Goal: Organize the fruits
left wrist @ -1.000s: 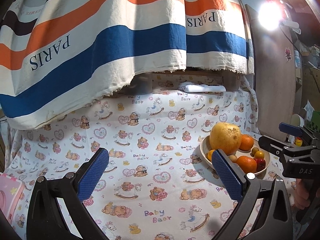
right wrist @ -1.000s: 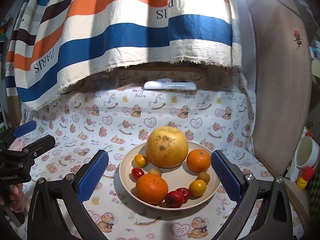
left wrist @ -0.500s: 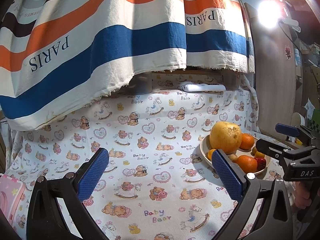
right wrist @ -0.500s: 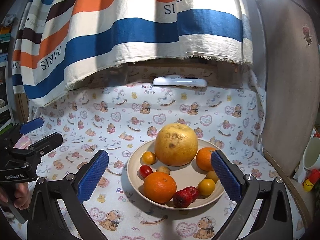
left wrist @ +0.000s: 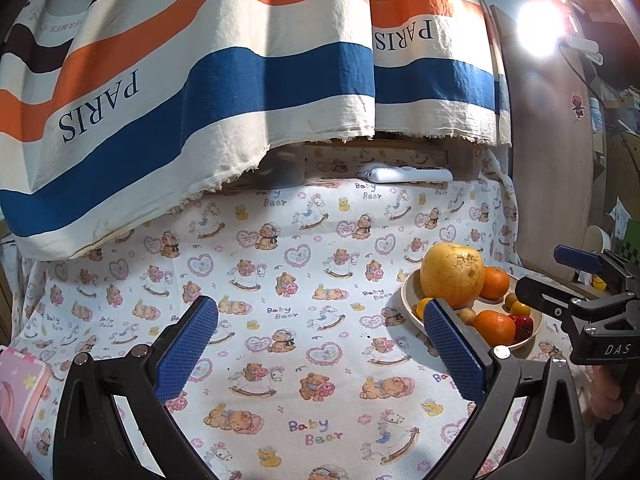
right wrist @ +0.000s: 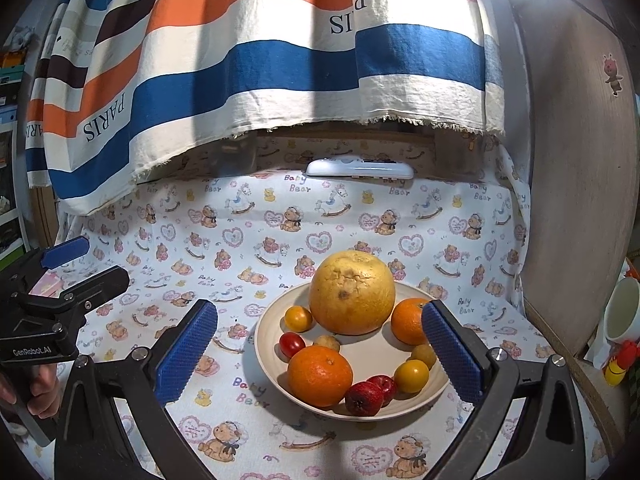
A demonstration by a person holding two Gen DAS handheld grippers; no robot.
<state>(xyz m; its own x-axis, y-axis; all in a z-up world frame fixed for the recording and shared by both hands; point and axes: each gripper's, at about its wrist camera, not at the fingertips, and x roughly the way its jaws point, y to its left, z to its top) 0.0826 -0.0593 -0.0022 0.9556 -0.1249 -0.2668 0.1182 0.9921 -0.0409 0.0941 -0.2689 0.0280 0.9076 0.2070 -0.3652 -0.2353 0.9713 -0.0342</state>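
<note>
A beige plate (right wrist: pixel 372 364) on the bear-print cloth holds a big yellow pomelo (right wrist: pixel 352 293), two oranges (right wrist: pixel 320 376), small yellow fruits (right wrist: pixel 411 376), a cherry tomato (right wrist: pixel 292 344) and small red apples (right wrist: pixel 364 398). My right gripper (right wrist: pixel 320 356) is open and empty, its blue pads straddling the plate from above and in front. In the left wrist view the plate (left wrist: pixel 412 292) sits at the right with the pomelo (left wrist: pixel 452 275). My left gripper (left wrist: pixel 320 352) is open and empty over bare cloth, left of the plate.
A striped "PARIS" cloth (left wrist: pixel 240 80) hangs over the back. A white remote (right wrist: pixel 360 169) lies at the back edge. A pink box (left wrist: pixel 20 392) sits at far left. A wooden panel (right wrist: pixel 580 200) and a white cup (right wrist: pixel 622 310) stand at the right.
My right gripper has moved left and closer, so the plate sits more to the right and larger in its view. My left gripper has barely shifted.
</note>
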